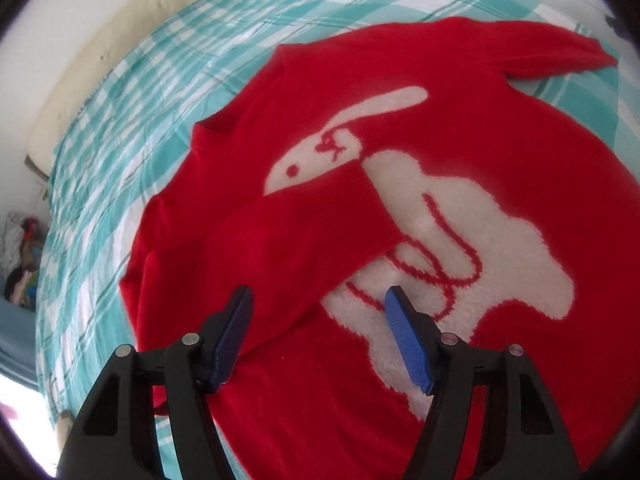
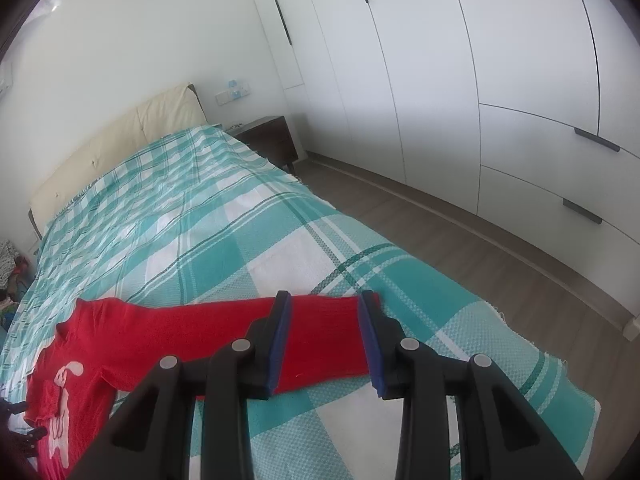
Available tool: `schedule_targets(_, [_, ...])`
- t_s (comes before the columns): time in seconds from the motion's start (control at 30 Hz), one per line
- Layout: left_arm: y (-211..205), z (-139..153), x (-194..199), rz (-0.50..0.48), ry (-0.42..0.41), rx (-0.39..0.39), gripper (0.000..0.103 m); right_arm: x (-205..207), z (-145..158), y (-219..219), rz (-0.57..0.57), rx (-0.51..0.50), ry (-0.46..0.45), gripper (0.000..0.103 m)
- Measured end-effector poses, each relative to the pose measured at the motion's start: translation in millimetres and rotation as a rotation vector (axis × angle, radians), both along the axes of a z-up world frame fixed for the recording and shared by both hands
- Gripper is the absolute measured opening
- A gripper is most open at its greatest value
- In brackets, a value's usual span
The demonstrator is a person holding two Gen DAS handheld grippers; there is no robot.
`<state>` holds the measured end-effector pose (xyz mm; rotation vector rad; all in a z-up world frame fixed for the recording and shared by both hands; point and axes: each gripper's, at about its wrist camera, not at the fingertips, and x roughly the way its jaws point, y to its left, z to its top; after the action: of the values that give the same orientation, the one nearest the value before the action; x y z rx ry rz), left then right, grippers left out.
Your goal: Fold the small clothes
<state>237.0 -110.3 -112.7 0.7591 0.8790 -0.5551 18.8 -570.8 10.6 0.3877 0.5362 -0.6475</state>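
Observation:
A red sweater with a white rabbit design lies flat on the teal-and-white checked bedspread. One sleeve is folded across its chest; the other sleeve stretches out straight over the bedspread. My left gripper is open and empty, just above the folded sleeve and the rabbit. My right gripper is open, its fingers on either side of the outstretched sleeve near the cuff, not closed on it. The sweater body shows at the lower left of the right wrist view.
A cream headboard stands at the far end of the bed. A dark nightstand sits beside it. White wardrobes line the right wall across a strip of wooden floor. A pile of clothes lies left of the bed.

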Motion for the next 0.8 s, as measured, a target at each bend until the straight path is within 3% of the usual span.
schedule_targets(0.17, [-12.8, -7.6, 9.6, -0.057, -0.01, -0.02, 0.053, 6.9, -1.1, 4.3, 0.026, -0.003, 0.012, 0.034])
schedule_targets(0.2, [-15.2, -9.8, 10.8, -0.063, -0.001, -0.029, 0.043, 9.0, -1.6, 6.1, 0.033, -0.009, 0.019, 0.034])
schedule_targets(0.23, [-17.4, -12.0, 11.9, -0.065, 0.015, -0.043, 0.025, 11.4, -2.0, 8.3, 0.039, -0.016, 0.026, 0.034])
schedule_targets(0.3, [-18.5, -11.6, 10.3, -0.05, 0.028, -0.071, 0.004, 15.1, -3.2, 12.5, 0.052, -0.03, 0.039, 0.034])
schedule_targets(0.37, [-7.1, 1.0, 13.0, 0.001, 0.041, -0.157, 0.003, 18.0, -3.9, 15.6, 0.059, -0.043, 0.049, 0.034])
schedule_targets(0.47, [46.3, 39.6, 27.1, 0.169, 0.04, -0.37, 0.003, 19.5, -3.5, 18.1, 0.066, -0.054, 0.052, 0.034])
schedule_targets(0.6, [169.3, 84.3, 41.5, 0.513, -0.039, -0.593, 0.003, 17.5, -1.1, 19.6, 0.068, -0.061, 0.046, 0.034])
schedule_targets(0.67, [233.8, 88.7, 46.9, 0.708, -0.074, -0.628, 0.003, 16.2, 0.3, 19.4, 0.067, -0.056, 0.038, 0.035])
schedule_targets(0.8, [328.6, 66.3, 40.4, 1.014, -0.102, -0.561, 0.003, 15.5, 1.5, 20.3, 0.068, -0.056, 0.031, 0.035])
